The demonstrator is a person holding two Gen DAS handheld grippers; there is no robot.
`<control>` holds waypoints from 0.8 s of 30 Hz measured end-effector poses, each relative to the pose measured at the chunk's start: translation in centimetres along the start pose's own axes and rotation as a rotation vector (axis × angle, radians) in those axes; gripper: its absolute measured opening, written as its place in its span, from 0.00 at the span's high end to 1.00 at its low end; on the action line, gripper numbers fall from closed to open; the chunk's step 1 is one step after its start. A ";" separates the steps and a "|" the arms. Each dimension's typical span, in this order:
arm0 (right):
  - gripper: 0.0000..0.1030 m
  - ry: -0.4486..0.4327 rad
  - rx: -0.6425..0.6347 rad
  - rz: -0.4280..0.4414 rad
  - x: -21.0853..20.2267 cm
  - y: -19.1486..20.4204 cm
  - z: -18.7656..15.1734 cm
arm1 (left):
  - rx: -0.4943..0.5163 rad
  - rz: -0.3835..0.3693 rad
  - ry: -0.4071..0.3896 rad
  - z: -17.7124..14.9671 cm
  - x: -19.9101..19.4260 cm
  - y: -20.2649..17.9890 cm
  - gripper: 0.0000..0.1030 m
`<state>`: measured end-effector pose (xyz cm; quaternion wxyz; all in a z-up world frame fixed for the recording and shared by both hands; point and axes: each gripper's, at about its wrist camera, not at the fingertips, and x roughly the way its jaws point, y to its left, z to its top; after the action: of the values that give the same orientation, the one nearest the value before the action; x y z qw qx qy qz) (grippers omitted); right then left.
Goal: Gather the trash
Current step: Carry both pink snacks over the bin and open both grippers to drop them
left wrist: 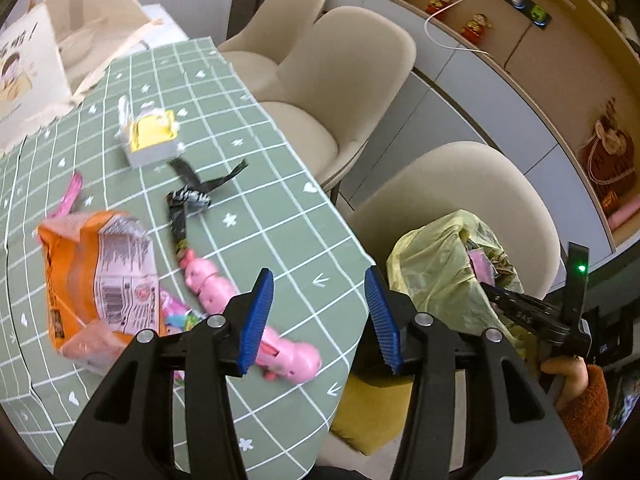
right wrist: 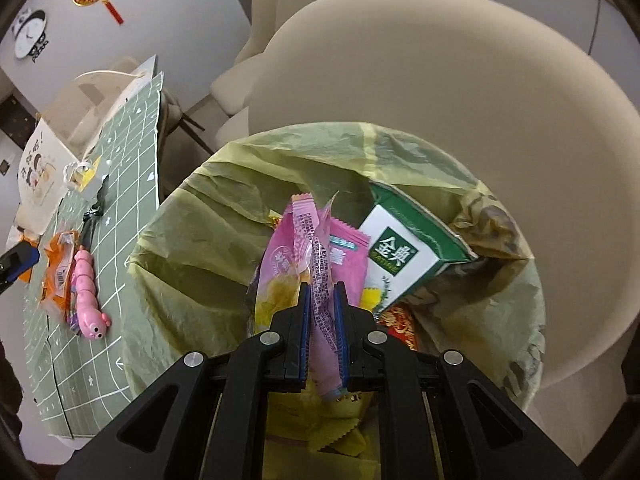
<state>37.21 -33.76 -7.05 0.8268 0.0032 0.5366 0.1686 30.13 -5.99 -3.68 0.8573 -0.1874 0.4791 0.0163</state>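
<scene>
Only the right wrist view looks into the yellow bag (right wrist: 224,216): there the right claw (right wrist: 323,312) pinches a pink wrapper (right wrist: 320,280) above a milk carton (right wrist: 404,256). The left claw (left wrist: 320,312) gapes wide over the bench (left wrist: 256,216), holding nothing.

Black left gripper (left wrist: 320,316) with ribbed blue pads, silver screws.
</scene>
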 end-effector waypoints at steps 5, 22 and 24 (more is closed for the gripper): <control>0.71 -0.094 -0.017 -0.041 -2.0 1.3 -0.9 | 0.023 -0.023 0.014 -0.6 -0.2 0.0 0.56; 0.64 -0.366 0.078 -0.042 -10.6 6.8 -4.2 | 0.131 0.071 -0.117 -2.3 -8.1 6.8 0.53; 0.64 -0.382 0.067 -0.027 -10.9 8.6 -4.3 | 0.128 0.067 -0.136 -2.4 -9.2 8.3 0.51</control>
<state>26.99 -29.46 2.40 0.9152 0.0553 0.3753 0.1358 21.51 2.29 0.29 0.8972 -0.1147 0.4257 0.0269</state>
